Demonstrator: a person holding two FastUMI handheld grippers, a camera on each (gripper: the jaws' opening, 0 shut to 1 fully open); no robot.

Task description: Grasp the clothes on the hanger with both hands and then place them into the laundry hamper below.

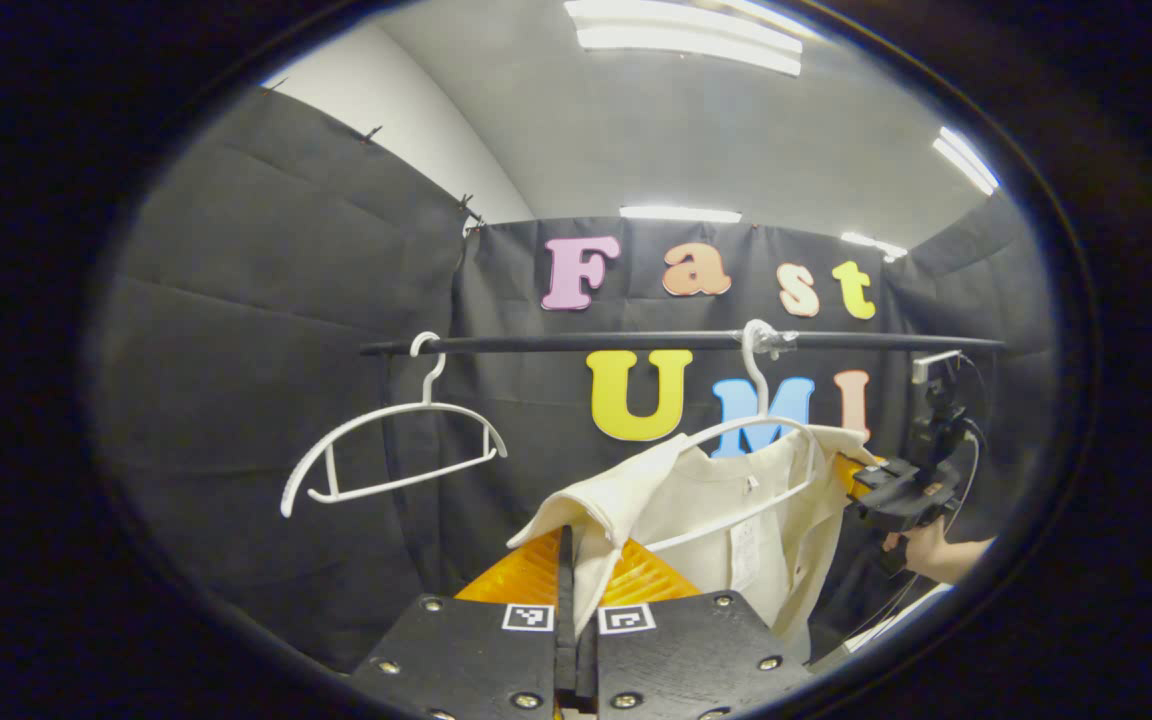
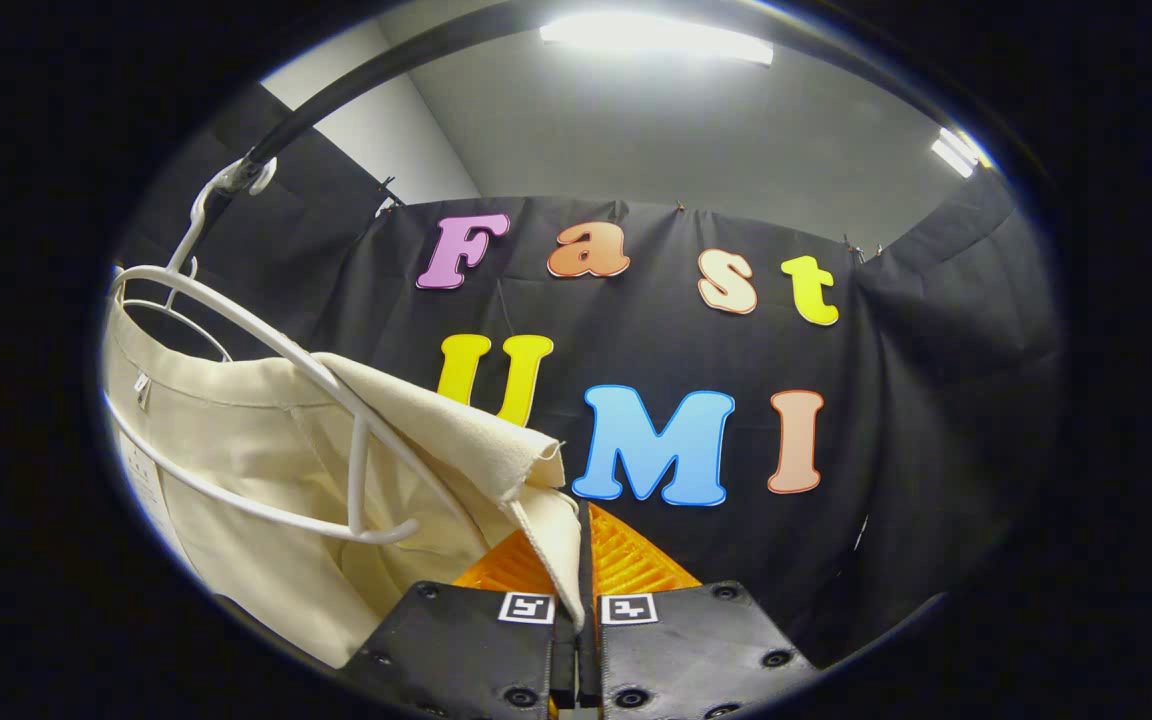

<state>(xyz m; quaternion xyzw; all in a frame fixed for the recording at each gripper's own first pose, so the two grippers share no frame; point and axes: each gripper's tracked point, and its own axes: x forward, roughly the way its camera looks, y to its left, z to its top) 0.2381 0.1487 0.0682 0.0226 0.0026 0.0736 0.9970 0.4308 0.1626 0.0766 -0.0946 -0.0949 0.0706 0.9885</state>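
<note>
A: The cream shirt (image 1: 726,520) hangs on the white hanger (image 1: 766,440) under the black rail (image 1: 676,342). Each shoulder edge is pinched: the left hand-held gripper (image 1: 568,560) is clamped on one, the right hand-held gripper (image 2: 581,550) on the other.

B: I'd lift both shoulders together, clear of the hanger's ends, before lowering.

A: The hanger's lower bar (image 2: 236,500) runs inside the shirt and may snag. An empty hanger (image 1: 391,455) hangs well apart. The hamper's place I cannot tell.
</note>
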